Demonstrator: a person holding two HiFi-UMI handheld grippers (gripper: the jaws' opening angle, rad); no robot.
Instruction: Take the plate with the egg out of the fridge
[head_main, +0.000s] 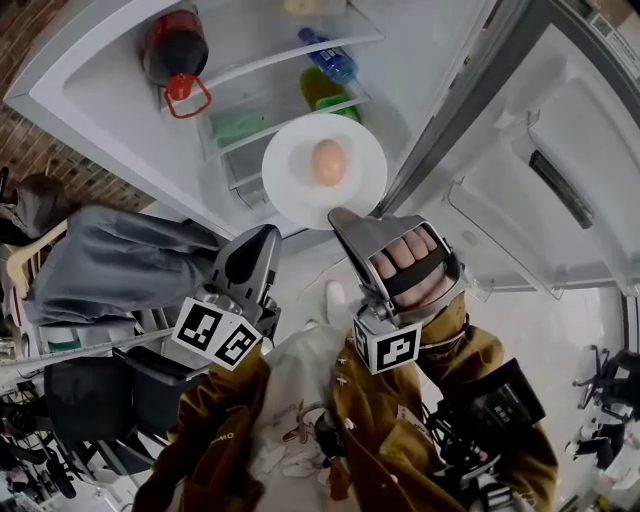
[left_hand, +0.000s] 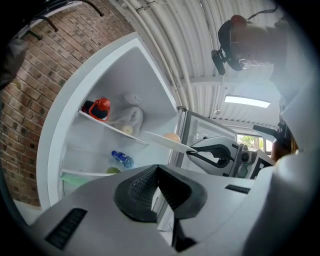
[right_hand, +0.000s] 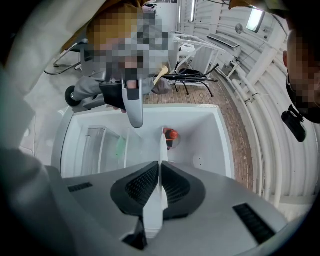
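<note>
A white plate carrying a brown egg hangs in front of the open fridge. My right gripper is shut on the plate's near rim. In the right gripper view the plate runs edge-on between the closed jaws of the right gripper. My left gripper is shut and empty, just left of the plate and below it. In the left gripper view the left gripper points at the fridge, with the plate, the egg and the right gripper beyond it.
A dark bottle with a red cap, a blue bottle and a green item sit on the fridge shelves. The fridge door stands open at the right. A chair draped in grey cloth stands at the left by a brick wall.
</note>
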